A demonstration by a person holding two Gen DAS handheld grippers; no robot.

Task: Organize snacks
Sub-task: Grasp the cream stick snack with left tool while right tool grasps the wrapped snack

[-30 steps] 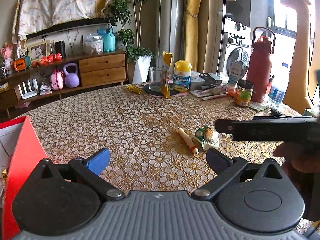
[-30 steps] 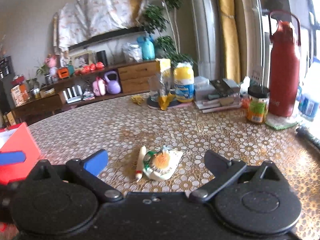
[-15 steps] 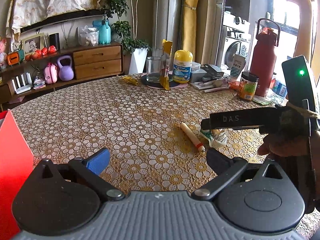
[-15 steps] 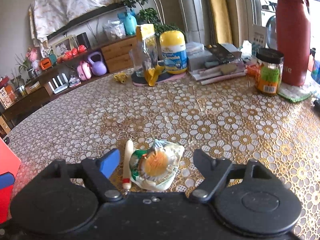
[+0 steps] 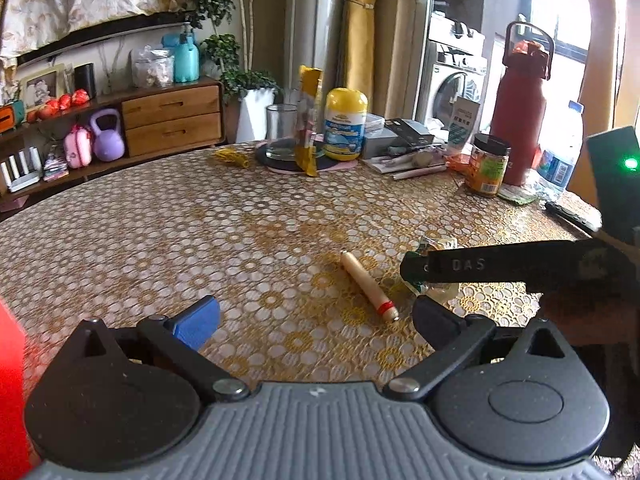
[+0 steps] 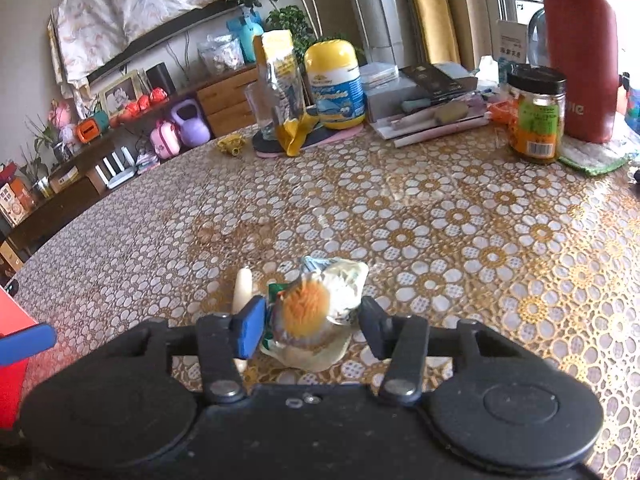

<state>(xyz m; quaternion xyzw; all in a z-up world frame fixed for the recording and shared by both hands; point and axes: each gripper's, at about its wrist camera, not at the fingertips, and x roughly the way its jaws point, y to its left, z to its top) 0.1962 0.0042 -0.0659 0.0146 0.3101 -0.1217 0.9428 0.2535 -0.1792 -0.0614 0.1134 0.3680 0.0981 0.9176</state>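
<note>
A clear snack packet with an orange centre (image 6: 316, 312) lies on the patterned table (image 6: 400, 208). My right gripper (image 6: 312, 324) has its two fingers on either side of it, closed in to the packet's sides. A cream sausage stick with a red band (image 5: 369, 286) lies just left of the packet; its far end shows in the right wrist view (image 6: 243, 286). My left gripper (image 5: 316, 318) is open and empty, low over the table near the stick. The right gripper's arm (image 5: 500, 266) crosses the left wrist view over the packet (image 5: 436, 246). A red box (image 5: 12, 392) is at the left edge.
At the table's far side stand a yellow-capped bottle (image 5: 346, 124), a glass with a yellow packet (image 5: 308, 120), papers and boxes (image 5: 404, 144), an orange jar (image 5: 487, 164) and a red flask (image 5: 520, 104). A yellow wrapper (image 5: 231, 157) lies far left.
My right gripper has moved down and forward over the packet and its fingers have closed in from wide open to the packet's sides. My left gripper has shifted slightly nearer the stick.
</note>
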